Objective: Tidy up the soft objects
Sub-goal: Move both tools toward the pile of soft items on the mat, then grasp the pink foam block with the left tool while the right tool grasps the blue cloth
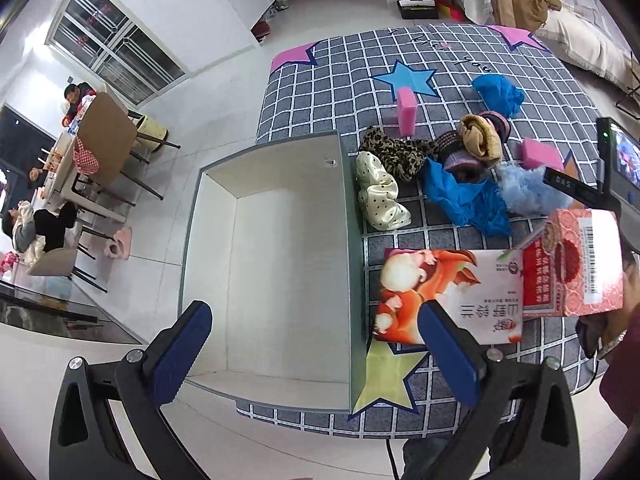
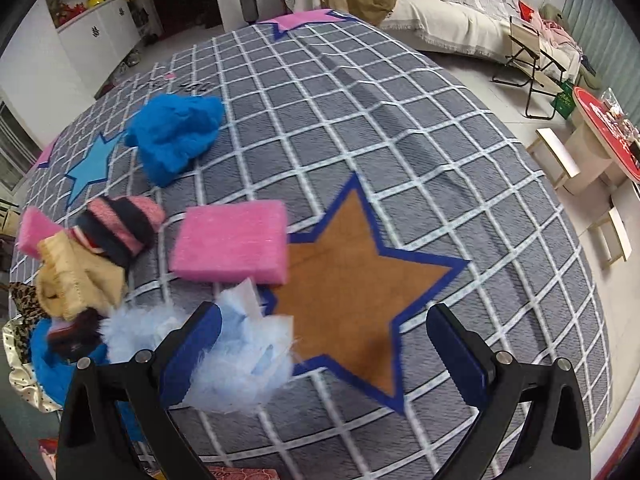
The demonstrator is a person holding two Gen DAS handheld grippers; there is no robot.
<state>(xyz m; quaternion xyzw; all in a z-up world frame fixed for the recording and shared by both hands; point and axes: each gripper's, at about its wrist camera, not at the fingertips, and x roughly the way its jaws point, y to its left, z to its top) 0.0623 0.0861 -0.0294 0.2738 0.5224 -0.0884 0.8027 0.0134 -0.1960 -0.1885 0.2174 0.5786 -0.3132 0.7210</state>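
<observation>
My left gripper [image 1: 316,356] is open and empty above the near end of an empty white box [image 1: 280,264]. Right of the box lie a polka-dot satin cloth [image 1: 380,196], a leopard scarf [image 1: 396,152], a beige and striped knit pile [image 1: 476,144], blue cloths [image 1: 464,196], pink sponges [image 1: 407,112] and two tissue packs [image 1: 452,292]. My right gripper [image 2: 324,344] is open and empty above the checked mat [image 2: 400,120]; a pale blue fluffy piece [image 2: 236,364] lies by its left finger, a pink sponge [image 2: 232,246] just beyond. A blue cloth [image 2: 176,136] lies farther off.
The mat lies on a white tiled floor. A dining table [image 1: 100,140] with seated people is at the left. A sofa [image 2: 460,12], a folding chair [image 2: 528,64] and a red round table [image 2: 608,132] stand beyond the mat on the right.
</observation>
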